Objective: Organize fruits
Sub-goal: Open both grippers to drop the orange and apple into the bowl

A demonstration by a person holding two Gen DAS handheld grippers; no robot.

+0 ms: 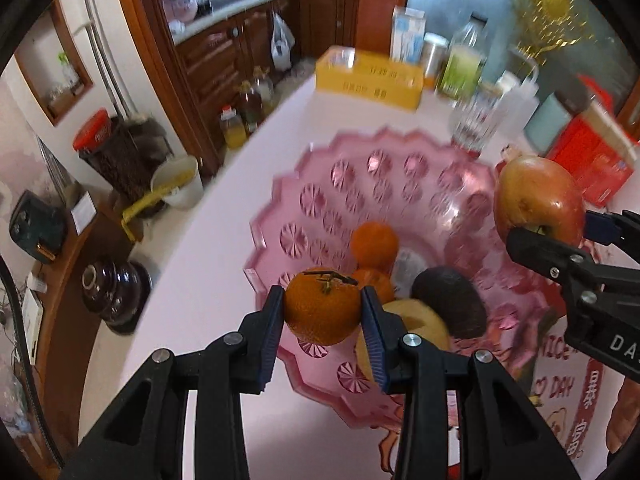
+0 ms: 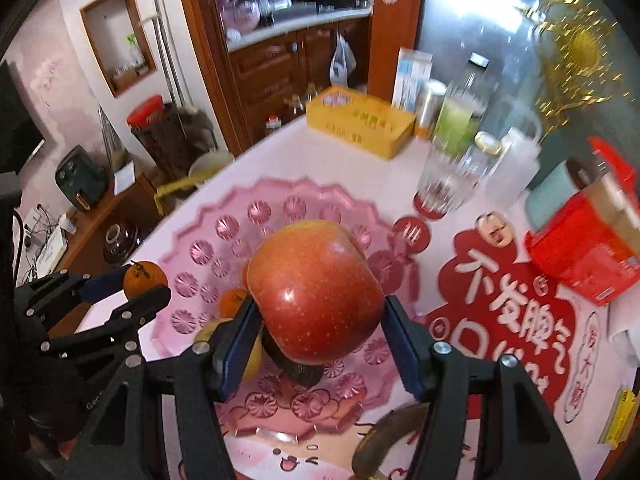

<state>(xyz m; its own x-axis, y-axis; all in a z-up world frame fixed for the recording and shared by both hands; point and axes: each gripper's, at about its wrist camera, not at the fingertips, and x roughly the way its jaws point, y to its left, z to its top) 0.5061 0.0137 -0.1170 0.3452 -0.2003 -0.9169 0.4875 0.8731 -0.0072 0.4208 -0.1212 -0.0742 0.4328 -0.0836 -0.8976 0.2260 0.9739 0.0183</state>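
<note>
Landmark: the pink fruit bowl [image 1: 360, 184] is sitting on the table, and every place below is being given relative to it.
Mandarin: a stemmed mandarin [image 1: 322, 306] is being carried over the bowl's near-left rim, stem up.
Left gripper: the left gripper [image 1: 322, 312] is clamping the mandarin, its blue pads pressing on both sides.
Apple: a red apple [image 2: 316, 292] is hanging above the middle of the bowl; in the left wrist view it is showing high over the right rim.
Right gripper: the right gripper [image 2: 320, 328] is gripping the apple across its width, pads on its two flanks.
Key relation: the bowl's hollow is lying below and ahead of both grippers, which are pointing steeply down; the apple looks rounder than long, so no axis matters much. The right hand seems nearer the centre, the left nearer the rim.
Already in the bowl: two oranges [image 1: 374, 242], a dark avocado [image 1: 448, 302] and a yellowish fruit [image 1: 416, 320] are filling the near part, so the free room seems to be toward the far side.
Banana: a browning banana [image 2: 390, 438] is lying outside the bowl's near edge.
Surface: a pale tabletop [image 1: 224, 216] with a red printed mat [image 2: 500, 300] to the bowl's right.
Room: a yellow box [image 1: 370, 78], bottles and a glass [image 2: 440, 184] are standing beyond the bowl; wooden kitchen cabinets are lining the room behind.
</note>
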